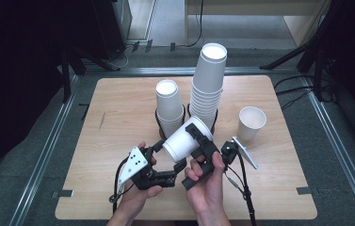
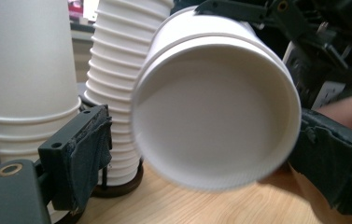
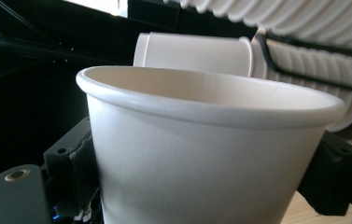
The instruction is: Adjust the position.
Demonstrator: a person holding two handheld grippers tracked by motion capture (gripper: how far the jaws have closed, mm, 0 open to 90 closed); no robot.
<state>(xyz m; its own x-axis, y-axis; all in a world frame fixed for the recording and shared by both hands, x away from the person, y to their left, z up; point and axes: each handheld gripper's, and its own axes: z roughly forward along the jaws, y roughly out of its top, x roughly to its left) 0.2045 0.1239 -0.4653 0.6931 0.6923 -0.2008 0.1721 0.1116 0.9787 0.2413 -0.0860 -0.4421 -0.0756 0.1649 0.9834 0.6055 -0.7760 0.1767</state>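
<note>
The paper cup (image 1: 183,140) is up in the air, just in front of the two cup stacks. It lies tipped on its side. Its long line runs from its bottom, which points down and left toward the left hand-held gripper (image 1: 177,165), up to its open mouth, which points back toward the tall cup stack (image 1: 208,89).

The right hand-held gripper (image 1: 202,139) holds the cup. Its black jaws sit on both sides of the cup wall and press on it, as the right gripper view shows (image 3: 201,154). The right hand (image 1: 208,181) comes up from below with the wrist bent, so the jaws point up and to the left.

The left hand-held gripper is right beside the cup's bottom. Its jaws stand partly open, one on each side of the cup's bottom rim (image 2: 215,107) (the left pad is clearly off the cup; the right one is too close to tell). So it does not grip the cup. The left hand (image 1: 135,188) lies low, with the jaws pointing level to the right.

The short cup stack (image 1: 169,106) stands just left of the tall one. A single cup (image 1: 251,123) stands upright to the right of the tall stack, on the table (image 1: 95,141).
</note>
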